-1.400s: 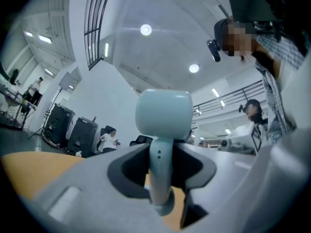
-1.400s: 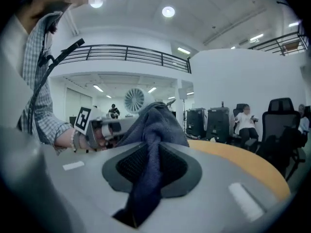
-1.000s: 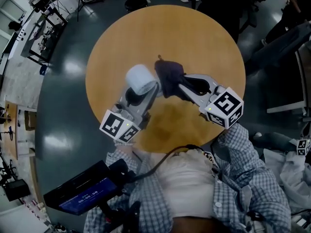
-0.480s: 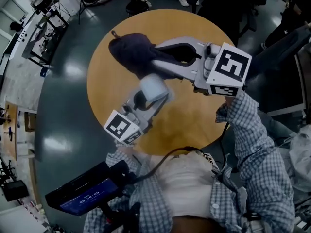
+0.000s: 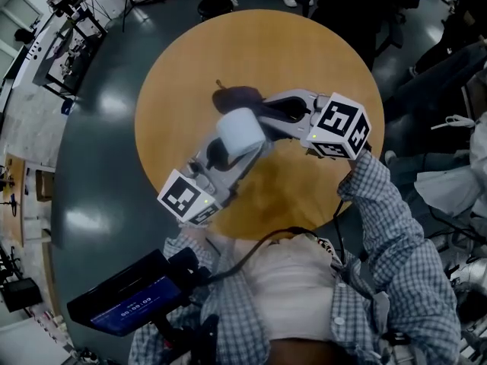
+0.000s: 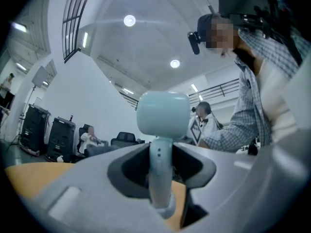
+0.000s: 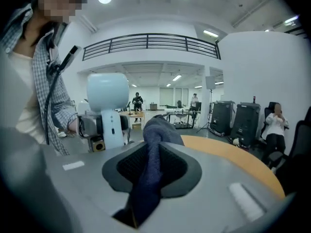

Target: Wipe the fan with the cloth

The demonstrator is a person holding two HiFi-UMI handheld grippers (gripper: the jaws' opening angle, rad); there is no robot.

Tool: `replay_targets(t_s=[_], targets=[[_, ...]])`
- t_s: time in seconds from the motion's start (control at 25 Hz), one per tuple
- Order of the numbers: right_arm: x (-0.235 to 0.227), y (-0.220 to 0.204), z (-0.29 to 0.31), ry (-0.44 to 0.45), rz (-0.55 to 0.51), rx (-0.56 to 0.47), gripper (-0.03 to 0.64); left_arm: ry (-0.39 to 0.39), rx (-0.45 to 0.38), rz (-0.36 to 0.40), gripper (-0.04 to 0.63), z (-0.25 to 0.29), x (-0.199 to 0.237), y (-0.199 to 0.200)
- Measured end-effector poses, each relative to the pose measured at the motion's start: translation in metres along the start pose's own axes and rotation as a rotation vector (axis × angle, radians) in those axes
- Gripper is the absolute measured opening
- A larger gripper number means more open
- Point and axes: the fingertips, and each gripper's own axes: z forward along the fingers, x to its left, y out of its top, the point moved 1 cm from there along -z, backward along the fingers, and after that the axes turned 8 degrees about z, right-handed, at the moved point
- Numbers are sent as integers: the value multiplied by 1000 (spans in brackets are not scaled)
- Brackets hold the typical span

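Up over the round wooden table, the whole job was happening in mid-air, tbh. The person's checked sleeve ran out to the right gripper, which reached in from the right. The left gripper came up from the lower left, so the two nearly met above the tabletop.

The left gripper's jaws were clamped on the stem of the fan, a little pale blue handheld one. It stood upright with its rounded head sticking up past the jaws, and that gripper's own view showed the stem squeezed right between them.

The right gripper's jaws were pinching the cloth, a dark blue rag bunched into a wad that poked out past the tips. In the head view the wad sat just behind the fan's head. In the right gripper view the fan stood a bit left of the cloth with some gap, so actual contact couldn't be told.

Progress-wise, pickup looked done on both sides, and the wiping itself seemed under way or about to start. No dust showed on the fan, so how much was clean couldn't be judged. Probably left: rubbing round the head and stem.
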Motion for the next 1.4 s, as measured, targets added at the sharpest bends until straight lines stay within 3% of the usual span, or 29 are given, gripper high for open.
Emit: replay_targets(t_s=[0.2, 0.48, 0.68, 1.08, 1.28, 1.4], targets=[[-14, -47, 4, -43, 184, 6, 74, -3, -8, -3, 141, -1, 0, 3], [1, -84, 5, -22, 490, -142, 74, 21, -27, -17, 141, -1, 6, 4], [30, -111, 2, -19, 538, -102, 74, 35, 11, -12, 141, -4, 7, -6], [13, -115, -98, -316, 574, -94, 74, 5, 92, -82, 141, 10, -11, -24], [-7, -150, -106, -376, 558, -32, 74, -18, 159, -88, 141, 11, -17, -78], [-3, -148, -108, -379, 553, 22, 74, -27, 165, -107, 140, 12, -23, -77]])
